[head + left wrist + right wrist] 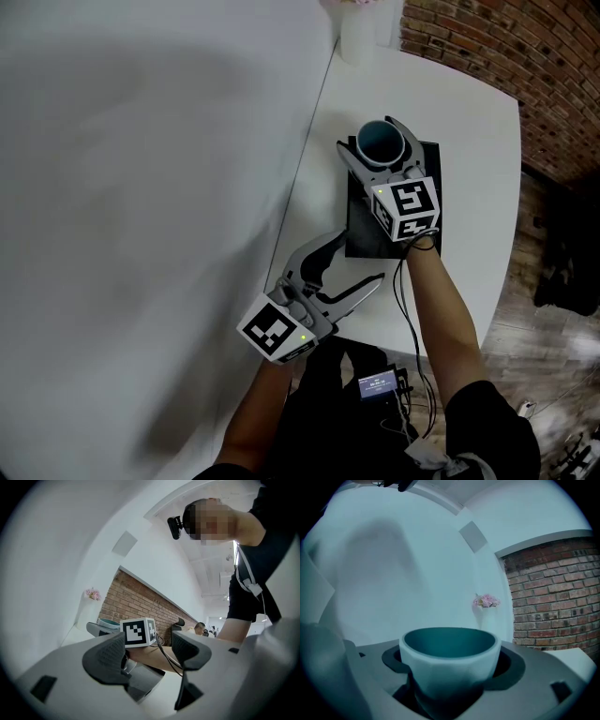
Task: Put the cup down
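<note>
My right claw (378,142) is clamped on the upright cup (449,660), with the dark mat (364,232) on the counter (469,141) right beneath it. I judge the way is straight down. My left claw (359,258) gapes empty, well short of it.

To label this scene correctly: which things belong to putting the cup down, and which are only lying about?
Job: cup, right hand-held gripper shut on it, black mat (probable landing spot).
Lying about: white vase, open left hand-held gripper.
</note>
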A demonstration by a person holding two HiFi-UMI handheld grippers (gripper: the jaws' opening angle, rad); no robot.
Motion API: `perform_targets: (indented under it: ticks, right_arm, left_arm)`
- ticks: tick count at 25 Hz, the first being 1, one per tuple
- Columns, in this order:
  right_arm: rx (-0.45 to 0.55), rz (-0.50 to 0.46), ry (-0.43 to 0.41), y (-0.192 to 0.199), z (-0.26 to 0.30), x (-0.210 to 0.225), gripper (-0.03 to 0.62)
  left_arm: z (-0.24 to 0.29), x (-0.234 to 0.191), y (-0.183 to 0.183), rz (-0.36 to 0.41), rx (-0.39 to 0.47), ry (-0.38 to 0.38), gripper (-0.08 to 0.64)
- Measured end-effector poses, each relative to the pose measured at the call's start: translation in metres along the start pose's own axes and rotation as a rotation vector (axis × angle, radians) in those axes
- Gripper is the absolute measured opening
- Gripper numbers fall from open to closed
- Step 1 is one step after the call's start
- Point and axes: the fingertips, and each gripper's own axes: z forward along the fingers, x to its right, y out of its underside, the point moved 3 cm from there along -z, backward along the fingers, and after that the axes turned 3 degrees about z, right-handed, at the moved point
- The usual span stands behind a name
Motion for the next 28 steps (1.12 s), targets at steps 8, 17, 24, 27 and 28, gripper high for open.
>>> perform_targets:
  ticks: [8, 17, 24, 27, 28]
  right_arm:
    - [-0.039, 0.004, 0.019, 0.014, -0.006, -0.003, 0.419]
    - [-0.011, 0.041, 0.017, 0.011, -0.010, -0.002, 0.419]
    - [-0.015, 0.029, 0.011, 0.008, -0.011, -0.004, 0.440]
    - [-0.025, 0.019, 0.020, 0.012, -0.016, -0.005, 0.440]
    - [-0.026, 0.023, 0.021, 0.013, -0.017, -0.005, 0.440]
  left_arm:
    - [0.000, 0.001, 0.001, -0.005, 0.008, 0.014, 0.302]
    - [0.000, -0.001, -0.005, -0.012, 0.026, -0.009, 0.302]
    - [-0.003, -0.001, -0.001, -0.009, 0.018, 0.002, 0.302]
    - [-0.004, 0.000, -0.002, -0.007, 0.022, -0.002, 0.304]
    - [-0.004, 0.000, -0.003, -0.007, 0.025, -0.003, 0.303]
